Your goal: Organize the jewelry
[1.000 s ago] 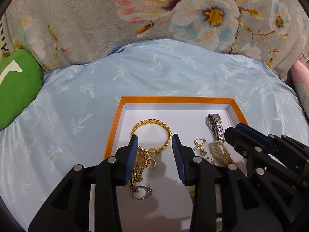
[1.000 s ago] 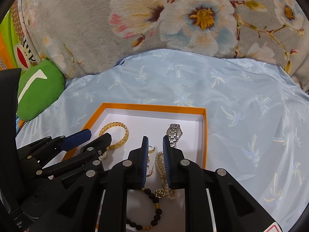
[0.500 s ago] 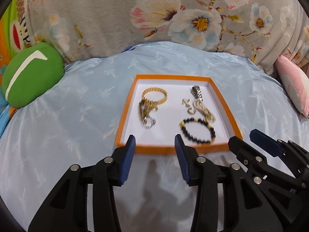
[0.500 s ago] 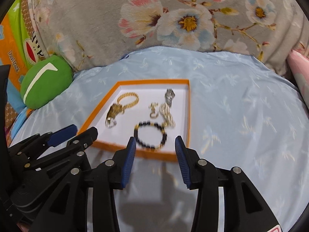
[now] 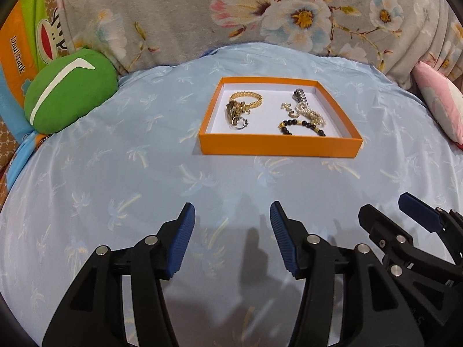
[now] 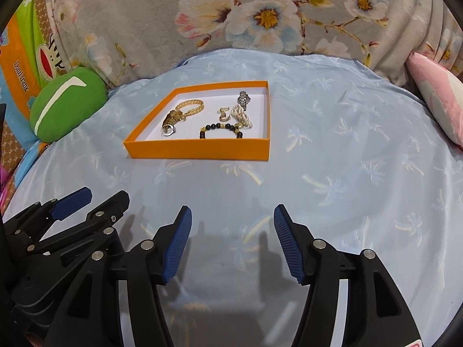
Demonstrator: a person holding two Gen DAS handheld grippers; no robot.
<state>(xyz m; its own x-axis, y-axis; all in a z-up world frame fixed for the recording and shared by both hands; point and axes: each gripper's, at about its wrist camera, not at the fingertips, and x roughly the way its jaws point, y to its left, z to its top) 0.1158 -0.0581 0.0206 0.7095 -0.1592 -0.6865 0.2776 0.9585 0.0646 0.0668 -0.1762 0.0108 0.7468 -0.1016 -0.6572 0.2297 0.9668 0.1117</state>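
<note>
The left tool (image 5: 232,219) hangs low over a pale blue bedspread (image 5: 121,173), its two blue-padded fingers spread wide with nothing between them; the right tool (image 6: 232,221), just beside it, is parted in the same way and equally empty; both sit well apart from the jewelry, which suggests, as a judgement, that the sorting is finished or paused. Further out, in the middle of the bedspread, lies a shallow orange box (image 5: 279,144) with a white floor, placed flat so small pieces cannot roll away. Inside it the pieces are gathered in two groups, likely on purpose; on the left side, a gold chain bracelet (image 5: 246,99) with a tangle of gold pieces and a silver ring (image 5: 240,123) at its near edge; on the right side, a silver watch (image 5: 300,97), a pearl strand (image 5: 314,114), small gold earrings (image 5: 289,108) and a black bead bracelet (image 5: 302,125) nearest the front wall. Beyond the box rises a grey flowered blanket (image 5: 260,14); a green cushion (image 5: 69,92) sits at far left, a pink pillow (image 5: 439,104) at far right.
</note>
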